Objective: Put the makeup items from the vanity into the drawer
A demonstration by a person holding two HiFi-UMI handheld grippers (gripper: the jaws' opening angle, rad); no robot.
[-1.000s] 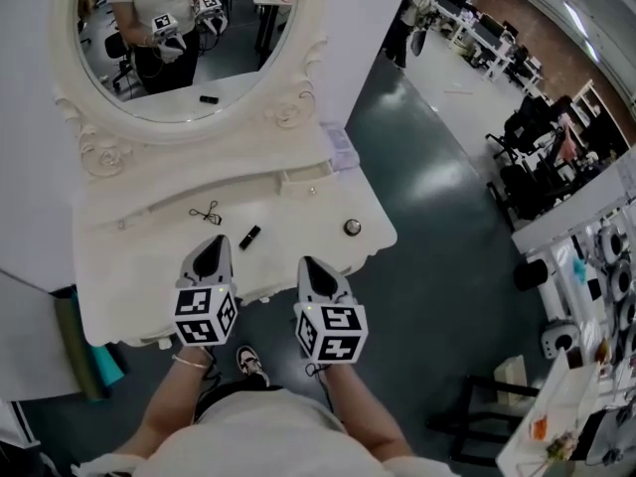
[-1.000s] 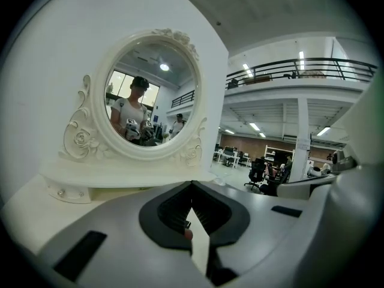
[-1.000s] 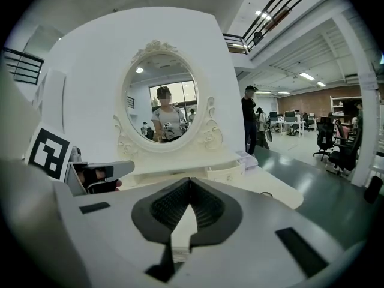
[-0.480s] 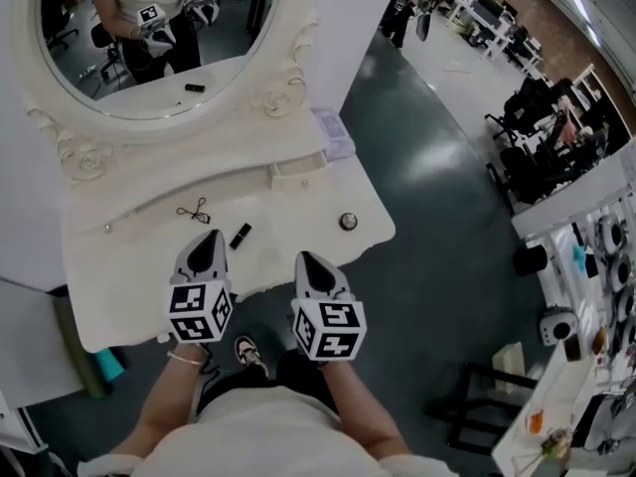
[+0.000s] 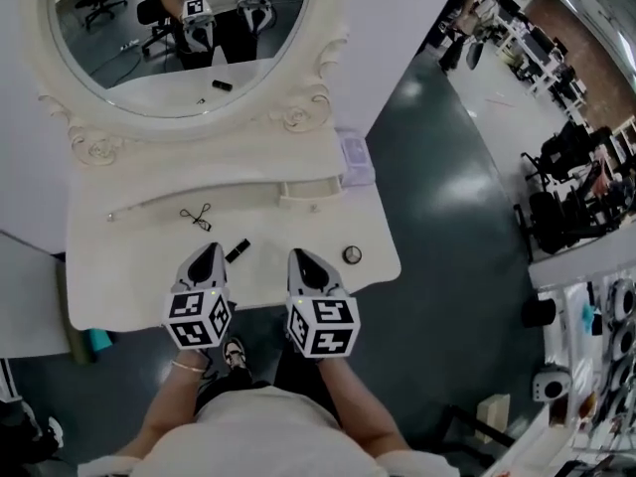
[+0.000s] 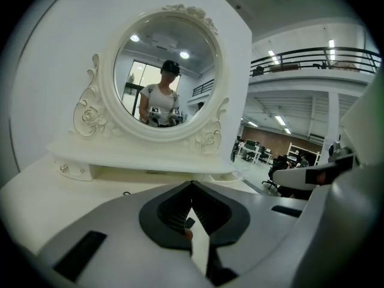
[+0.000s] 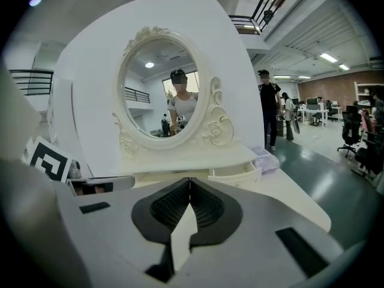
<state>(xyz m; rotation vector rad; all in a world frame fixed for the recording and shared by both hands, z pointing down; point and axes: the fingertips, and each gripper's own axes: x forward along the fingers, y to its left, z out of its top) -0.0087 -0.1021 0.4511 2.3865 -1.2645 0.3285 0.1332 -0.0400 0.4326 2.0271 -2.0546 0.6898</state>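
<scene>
The makeup job looks like it has hardly begun: three things lie out on the white vanity (image 5: 119, 296). The small drawer (image 5: 310, 193) is pulled out a little, and its inside cannot be seen.

- Left of the drawer lies a thin wire eyelash curler (image 5: 197, 217) with loop handles.
- The left gripper (image 5: 210, 252), left of the drawer and nearer the person, has its jaws closed on nothing.
- Just beside it lies a short, smooth black tube (image 5: 237, 250).
- The right gripper (image 5: 301, 258), in front of the drawer, is closed and empty too.
- Right of the drawer, toward the front edge, sits a small round pot (image 5: 352, 254) with a shiny top.

The vanity is smooth with curly carved edges.
</scene>
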